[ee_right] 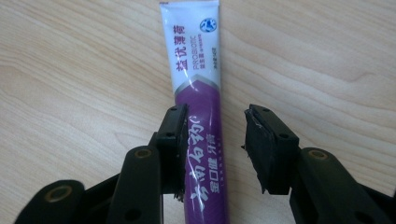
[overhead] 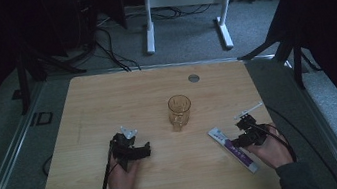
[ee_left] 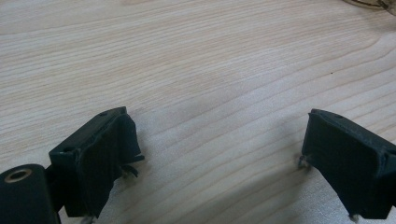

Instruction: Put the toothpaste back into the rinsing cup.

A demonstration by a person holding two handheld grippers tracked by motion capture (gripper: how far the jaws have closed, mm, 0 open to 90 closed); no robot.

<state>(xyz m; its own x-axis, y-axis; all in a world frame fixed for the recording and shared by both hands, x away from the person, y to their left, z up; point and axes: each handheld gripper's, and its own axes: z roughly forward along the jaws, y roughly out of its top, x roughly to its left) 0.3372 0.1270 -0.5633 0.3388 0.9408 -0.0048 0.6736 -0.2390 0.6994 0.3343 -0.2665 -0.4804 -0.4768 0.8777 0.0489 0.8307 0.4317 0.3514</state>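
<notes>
**Right gripper straddles the toothpaste tube, left one waits**

At lower left of the high view, the left gripper (overhead: pixel 131 143) rests low over bare wood, held in the person's left hand (overhead: pixel 124 174). In the left gripper view its jaws stand wide apart with nothing but the table (ee_left: pixel 210 70) between them, so it looks parked, kept clear until needed.

Near the centre of the high view stands an amber glass mug (overhead: pixel 179 111), upright and well apart from both grippers; it probably serves as the place where the tube will go, though that is only a guess.

To the right of centre lies the toothpaste tube (overhead: pixel 233 149), flat on the table and running diagonally toward the lower right. The right gripper (overhead: pixel 245 131) sits over its upper part. In the right gripper view the toothpaste tube (ee_right: pixel 198 116) passes between the half-open jaws: one jaw is at the tube's edge, the other stands off it with wood showing in the gap, so no grip is made yet. Just above this gripper lies a pale toothbrush (overhead: pixel 249 110)
</notes>
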